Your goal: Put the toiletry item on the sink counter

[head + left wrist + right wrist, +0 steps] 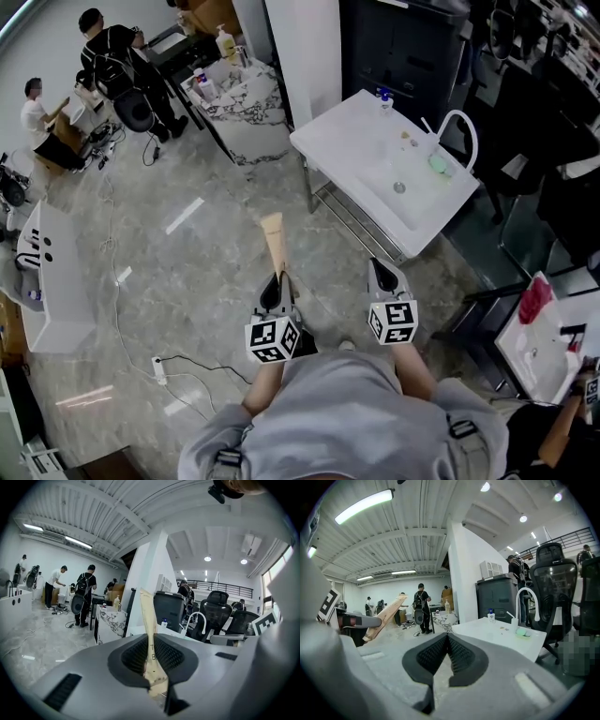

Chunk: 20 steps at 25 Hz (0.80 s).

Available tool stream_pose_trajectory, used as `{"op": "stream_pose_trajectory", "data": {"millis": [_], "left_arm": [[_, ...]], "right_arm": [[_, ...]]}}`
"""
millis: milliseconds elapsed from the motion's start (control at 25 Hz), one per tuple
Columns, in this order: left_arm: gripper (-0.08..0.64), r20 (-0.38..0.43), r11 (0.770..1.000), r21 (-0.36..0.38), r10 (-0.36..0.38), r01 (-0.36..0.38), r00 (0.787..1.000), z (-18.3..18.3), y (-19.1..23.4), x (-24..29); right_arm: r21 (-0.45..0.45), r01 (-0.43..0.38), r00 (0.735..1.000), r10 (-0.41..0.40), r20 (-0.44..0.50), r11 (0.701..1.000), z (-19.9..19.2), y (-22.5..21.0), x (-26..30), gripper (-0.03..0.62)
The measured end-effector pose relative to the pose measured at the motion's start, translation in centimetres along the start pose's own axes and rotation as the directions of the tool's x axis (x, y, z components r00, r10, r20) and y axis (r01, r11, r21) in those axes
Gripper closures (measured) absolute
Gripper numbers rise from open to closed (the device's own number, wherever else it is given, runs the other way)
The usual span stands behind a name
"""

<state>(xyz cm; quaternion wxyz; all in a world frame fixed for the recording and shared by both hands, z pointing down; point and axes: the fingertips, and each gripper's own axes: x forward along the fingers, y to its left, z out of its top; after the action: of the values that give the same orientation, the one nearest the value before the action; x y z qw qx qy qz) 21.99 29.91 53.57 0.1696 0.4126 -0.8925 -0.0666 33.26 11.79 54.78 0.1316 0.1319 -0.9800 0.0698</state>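
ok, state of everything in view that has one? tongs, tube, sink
left tongs: shut on the tube's near end.
right tongs: shut, empty.
tube: held off the floor, pointing ahead, not yet over the counter.
sink counter: mostly bare; small bottle at the far edge, green item beside the faucet.
faucet: no water seen running.
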Motion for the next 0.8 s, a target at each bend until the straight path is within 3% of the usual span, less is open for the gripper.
{"op": "stream_pose_trajectory", "data": {"millis": [560,800], "left_arm": [[0.525,0.035,0.998,0.025,-0.055,0.054,0.998,7.5,11.5,7.2],[0.525,0.036,0.998,0.016,-0.064,0.063,0.997,8.8,15.8,8.3]], "right_arm": [[-0.006,0.043,0.999,-0.043,0.03,0.999,5.4,6.7,12.6,0.589],[-0.012,0.053,0.998,-0.052,0.032,0.999,6.0,10.1,15.9,0.589]]}}
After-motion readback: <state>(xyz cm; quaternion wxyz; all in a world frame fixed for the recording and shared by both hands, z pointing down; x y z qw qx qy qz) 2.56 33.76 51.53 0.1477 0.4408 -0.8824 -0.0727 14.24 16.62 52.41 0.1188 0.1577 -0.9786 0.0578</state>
